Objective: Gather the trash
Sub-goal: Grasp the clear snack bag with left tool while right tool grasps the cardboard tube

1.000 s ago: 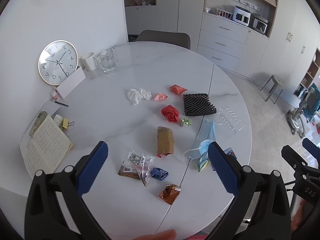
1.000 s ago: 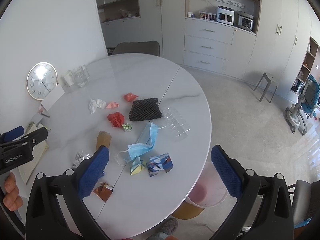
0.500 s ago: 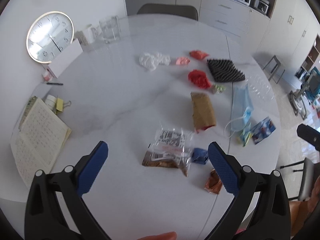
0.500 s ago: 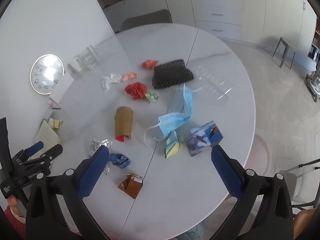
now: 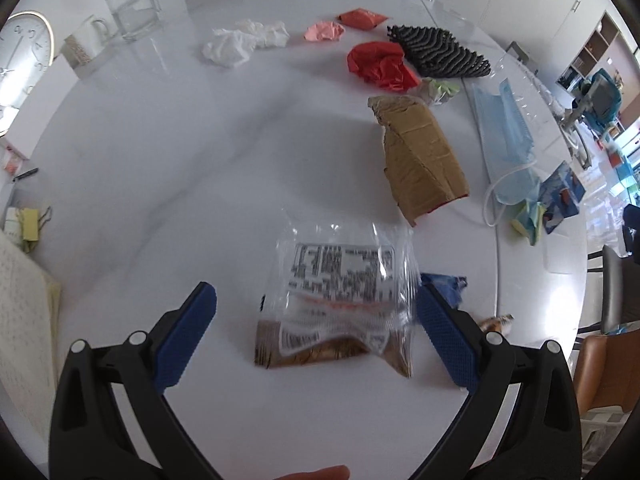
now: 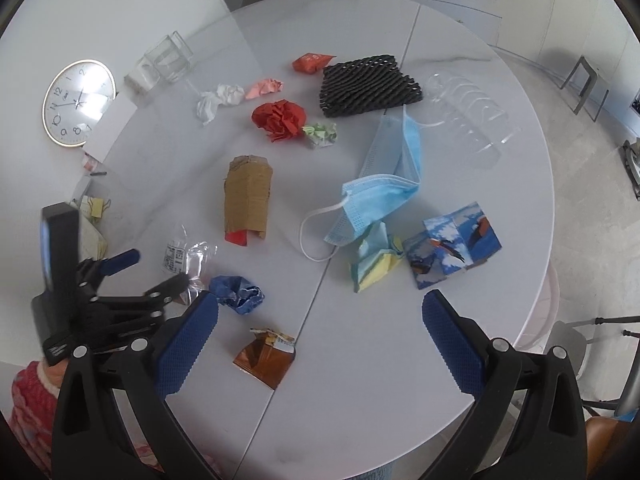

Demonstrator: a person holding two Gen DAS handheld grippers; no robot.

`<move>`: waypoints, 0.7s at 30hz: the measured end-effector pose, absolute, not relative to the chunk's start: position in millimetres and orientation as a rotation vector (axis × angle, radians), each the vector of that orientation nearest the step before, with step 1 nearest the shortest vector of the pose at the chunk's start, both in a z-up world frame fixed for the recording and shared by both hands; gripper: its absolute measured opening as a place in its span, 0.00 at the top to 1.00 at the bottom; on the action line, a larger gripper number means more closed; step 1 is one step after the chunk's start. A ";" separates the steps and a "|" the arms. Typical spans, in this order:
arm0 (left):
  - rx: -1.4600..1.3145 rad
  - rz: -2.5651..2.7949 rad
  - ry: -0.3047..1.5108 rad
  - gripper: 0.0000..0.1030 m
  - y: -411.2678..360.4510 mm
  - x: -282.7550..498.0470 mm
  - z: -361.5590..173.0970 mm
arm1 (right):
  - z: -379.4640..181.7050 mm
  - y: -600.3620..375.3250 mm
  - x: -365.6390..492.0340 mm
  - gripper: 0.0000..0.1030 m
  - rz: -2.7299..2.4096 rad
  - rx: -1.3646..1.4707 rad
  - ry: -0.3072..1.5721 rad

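Left wrist view: over the last second the left claw (image 5: 316, 312) has dropped from well above the counter (image 5: 160, 160) to just over it, and the clear wrapper (image 5: 340, 296), small and far a second ago, now fills the space between the wide-open jaws, which hold nothing. I judge this to be the approach for a first pick: the wrapper sits closer to the right finger than the left, so closing should catch it, though thin crinkled film may slip or fold flat. All the trash is still on the counter: the brown packet (image 5: 420, 160), red paper (image 5: 380, 64), white tissue (image 5: 240, 40), black mesh (image 5: 440, 52) and mask (image 5: 504, 132) lie beyond the wrapper. The right wrist view has also moved down and in toward the counter; the right claw (image 6: 320, 320) hangs spread wide and empty above the near edge, the foil wrapper (image 6: 266, 360) between its fingers but lower. That view shows what the left cannot: the left claw (image 6: 156, 272) from outside, straddling the wrapper (image 6: 186, 260), the blue wad (image 6: 238, 294) just beside it, the whole foil wrapper, and the picture box (image 6: 452, 250) and clear tray (image 6: 468, 120) in full. Only the left view shows the wrapper's label and brown contents. No bin is clearly visible.
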State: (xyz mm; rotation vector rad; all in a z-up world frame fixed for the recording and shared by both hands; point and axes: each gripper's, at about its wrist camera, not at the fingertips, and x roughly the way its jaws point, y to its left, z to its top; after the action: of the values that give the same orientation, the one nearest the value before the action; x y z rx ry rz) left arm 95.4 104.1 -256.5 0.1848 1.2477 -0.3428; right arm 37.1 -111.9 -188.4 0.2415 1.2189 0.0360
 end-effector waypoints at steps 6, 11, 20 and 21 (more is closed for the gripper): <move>0.114 -0.368 1.346 0.07 97.8 110.2 -278.7 | -192.3 -100.6 61.7 0.02 0.075 0.216 1.244; 0.026 -0.327 1.382 0.22 108.5 109.5 -286.9 | -203.3 -85.6 86.7 0.02 0.125 0.199 1.277; -0.056 -0.252 1.350 0.51 136.5 102.1 -286.2 | -241.1 -35.7 146.6 0.02 0.183 0.134 1.322; -0.059 -0.249 1.345 0.53 139.3 101.1 -284.8 | -246.9 -32.9 151.5 0.02 0.169 0.127 1.331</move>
State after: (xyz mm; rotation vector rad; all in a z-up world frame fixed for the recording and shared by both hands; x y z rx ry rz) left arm 101.1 139.3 -284.8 -0.0589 1.3454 -0.2488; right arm 151.5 -32.9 -246.9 0.1265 1.3306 0.1693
